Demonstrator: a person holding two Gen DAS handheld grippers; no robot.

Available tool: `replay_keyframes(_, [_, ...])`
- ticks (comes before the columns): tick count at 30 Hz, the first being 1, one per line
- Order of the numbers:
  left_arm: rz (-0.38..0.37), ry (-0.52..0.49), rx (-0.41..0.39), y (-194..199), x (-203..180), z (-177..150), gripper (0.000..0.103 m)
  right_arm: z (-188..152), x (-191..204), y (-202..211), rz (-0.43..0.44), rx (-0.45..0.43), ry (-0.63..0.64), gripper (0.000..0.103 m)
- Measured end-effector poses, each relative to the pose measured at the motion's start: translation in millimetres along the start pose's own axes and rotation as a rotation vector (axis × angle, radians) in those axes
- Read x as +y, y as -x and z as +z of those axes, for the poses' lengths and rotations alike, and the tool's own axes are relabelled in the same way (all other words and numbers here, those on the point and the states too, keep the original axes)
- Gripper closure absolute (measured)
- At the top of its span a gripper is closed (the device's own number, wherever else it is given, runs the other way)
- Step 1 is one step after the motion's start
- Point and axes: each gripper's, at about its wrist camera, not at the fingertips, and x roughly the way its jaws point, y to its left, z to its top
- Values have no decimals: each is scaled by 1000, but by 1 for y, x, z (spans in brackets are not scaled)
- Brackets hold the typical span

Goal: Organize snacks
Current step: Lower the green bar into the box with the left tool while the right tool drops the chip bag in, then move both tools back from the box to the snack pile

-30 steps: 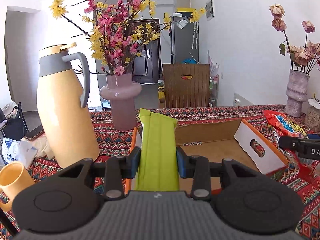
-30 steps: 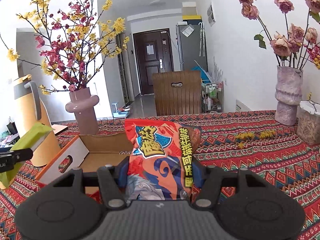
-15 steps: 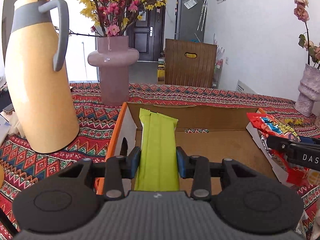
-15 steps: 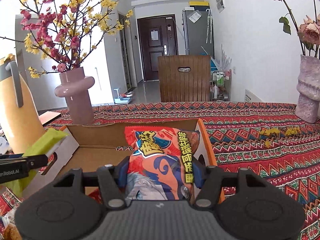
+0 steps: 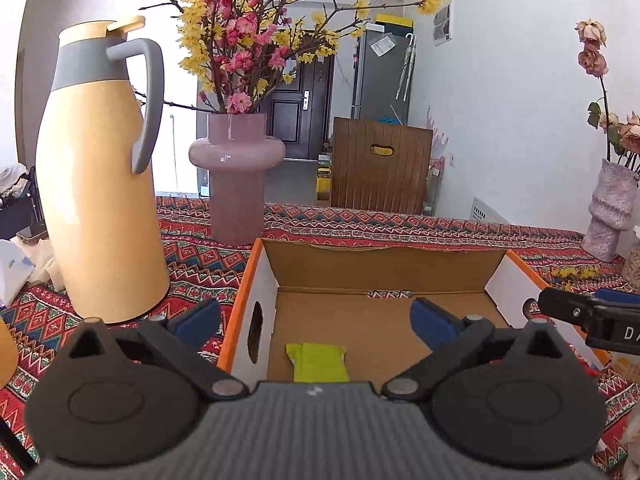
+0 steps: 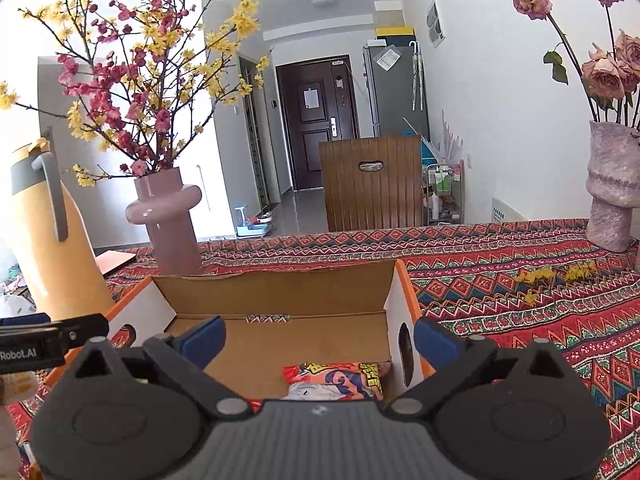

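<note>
An open cardboard box [image 5: 384, 264] with orange and white sides sits on the patterned tablecloth; it also shows in the right wrist view [image 6: 280, 292]. A green snack packet [image 5: 318, 362] lies on the box floor at its left end. My left gripper [image 5: 316, 320] is open and empty above it. A red and orange snack bag [image 6: 340, 376] lies on the box floor at its right end. My right gripper [image 6: 318, 336] is open and empty above that bag. Each gripper's tip shows at the edge of the other's view.
A tall yellow thermos jug [image 5: 100, 184] stands left of the box. A pink vase [image 5: 236, 176] with blossom branches stands behind it. A textured vase [image 6: 612, 196] with dried roses stands at the far right. A wooden chair back [image 6: 372, 184] is beyond the table.
Both grippers have opened and let go of their packets, which now lie on the box floor. Both grippers have lifted a little above them.
</note>
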Motion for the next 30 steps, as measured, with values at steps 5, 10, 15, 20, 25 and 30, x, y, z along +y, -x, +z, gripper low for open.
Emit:
replay_keyframes(5, [18, -14, 10, -1, -3, -2, 0, 0, -1, 4, -4, -9, -1, 2])
replay_keyframes(10, [17, -11, -2, 4, -1, 0, 0, 3, -1, 13, -8, -40, 3, 2])
replay_keyframes(15, [17, -14, -36, 22, -2, 8, 0, 12, 5, 37, -21, -108, 19, 2])
replay_keyframes(20, [13, -29, -65, 50, -2, 12, 0, 13, 13, 70, -14, -153, 34, 1])
replay_keyframes(25, [15, -34, -69, 76, 2, 5, 0, 2, 21, 99, -8, -146, 42, 0])
replay_keyframes(30, [24, -37, -55, 96, 11, -9, 0, -17, 25, 118, -14, -102, 54, 0])
